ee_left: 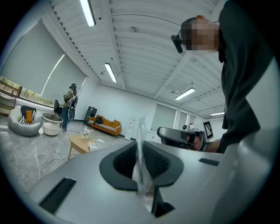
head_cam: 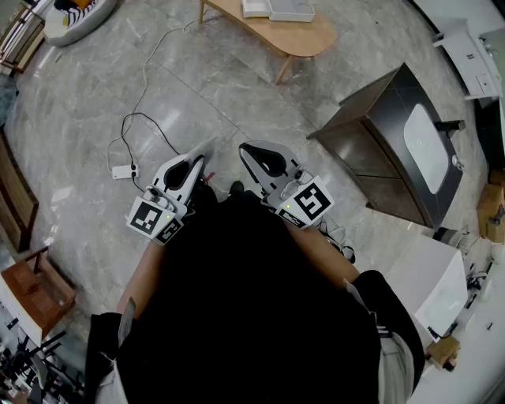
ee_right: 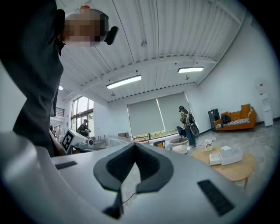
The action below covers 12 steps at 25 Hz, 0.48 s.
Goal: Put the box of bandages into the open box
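Observation:
On a light wooden table (head_cam: 293,31) at the far side of the floor lie white boxes (head_cam: 276,9), one of them open; the right gripper view has them at the right (ee_right: 225,156). Which is the bandage box I cannot tell. Both grippers are held level, close to the person's body and far from that table. My left gripper (head_cam: 203,155) is shut on a thin piece of clear plastic wrap (ee_left: 141,153) that stands up between its jaws. My right gripper (head_cam: 245,147) (ee_right: 134,145) is shut with nothing in it.
A dark cabinet with a white basin (head_cam: 394,150) stands to the right. A cable with a white power strip (head_cam: 122,171) trails over the grey stone floor at the left. A wooden stool (head_cam: 35,288) is at the near left. A person (ee_right: 186,120) stands far off by the windows.

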{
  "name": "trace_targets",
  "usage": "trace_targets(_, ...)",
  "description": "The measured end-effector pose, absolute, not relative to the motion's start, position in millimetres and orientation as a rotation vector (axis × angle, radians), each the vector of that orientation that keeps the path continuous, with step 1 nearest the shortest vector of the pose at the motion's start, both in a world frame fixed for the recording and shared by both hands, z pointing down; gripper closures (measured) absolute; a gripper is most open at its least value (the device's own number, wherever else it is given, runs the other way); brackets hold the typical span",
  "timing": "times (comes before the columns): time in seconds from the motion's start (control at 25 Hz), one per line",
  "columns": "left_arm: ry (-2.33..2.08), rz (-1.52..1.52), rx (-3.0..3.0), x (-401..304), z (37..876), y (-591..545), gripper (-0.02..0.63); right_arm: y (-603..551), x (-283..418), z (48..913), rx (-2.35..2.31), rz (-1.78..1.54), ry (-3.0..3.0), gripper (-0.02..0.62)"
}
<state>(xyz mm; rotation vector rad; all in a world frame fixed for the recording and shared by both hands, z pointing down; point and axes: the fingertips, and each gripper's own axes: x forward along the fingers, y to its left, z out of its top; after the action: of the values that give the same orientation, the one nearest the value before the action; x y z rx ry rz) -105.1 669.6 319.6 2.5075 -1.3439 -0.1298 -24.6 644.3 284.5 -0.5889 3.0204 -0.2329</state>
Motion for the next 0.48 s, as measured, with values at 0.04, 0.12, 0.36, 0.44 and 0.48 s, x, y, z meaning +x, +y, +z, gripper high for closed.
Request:
trace_targets(0.04,-1.342,-0.129,2.512,-105.3,319.3,669.9,0.565,644.1,-24.2,285.7,-0.597,-0.239,3.018,0.584)
trace_targets(0.12,-1.338,-0.126,2.519,-105.1,318.9,670.3,0.565,643.4,-22.9,288.2,-0.610,-0.249,3.014,0.584)
trace_targets(0.36,-1.323,-0.119,2.528,-98.0,317.5,670.5,0.565,643.1,-15.7,288.5,-0.624,-0.230,3.017,0.584)
trace_targets(0.44,-1.316,-0.112,2.533,-94.8,317.2,671.1,0.565,643.8,-12.4,288.7,-0.632,-0.222,3.015,0.584)
trace_targets(0.48,-1.312,-0.106,2.536,-93.5,317.3,671.1,0.565,643.4,-10.6,289.1,-0.639,-0.220,3.012,0.584)
